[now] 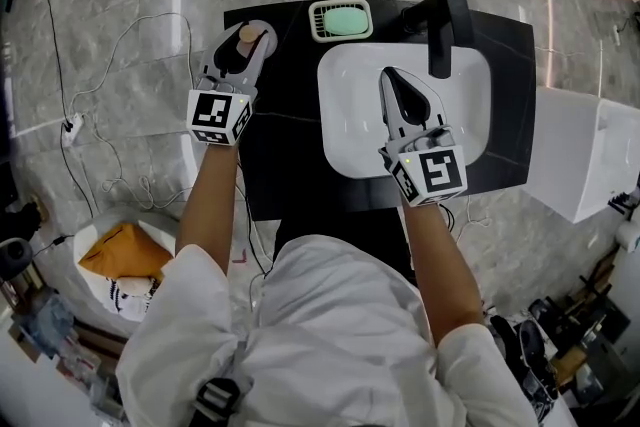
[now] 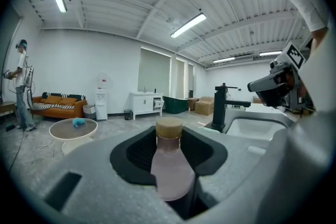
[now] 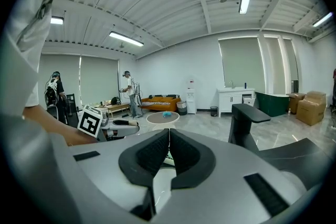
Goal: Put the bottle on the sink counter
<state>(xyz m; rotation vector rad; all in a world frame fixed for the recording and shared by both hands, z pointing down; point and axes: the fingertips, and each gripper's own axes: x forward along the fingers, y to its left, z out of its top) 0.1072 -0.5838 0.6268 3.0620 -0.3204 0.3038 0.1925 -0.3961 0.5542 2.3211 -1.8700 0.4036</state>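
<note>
Left gripper view: left gripper [image 2: 169, 139] fingers clamped on pink bottle [image 2: 171, 168], upright, tan cap up. Head view: bottle at left edge of black bench [image 1: 285, 145]; contact w/ bench can't tell. Right gripper [image 1: 392, 80] over white sink [image 1: 350, 85], fingers together, empty. Beyond: green soap dish [image 1: 340, 20], black tap [image 1: 440, 35].
</note>
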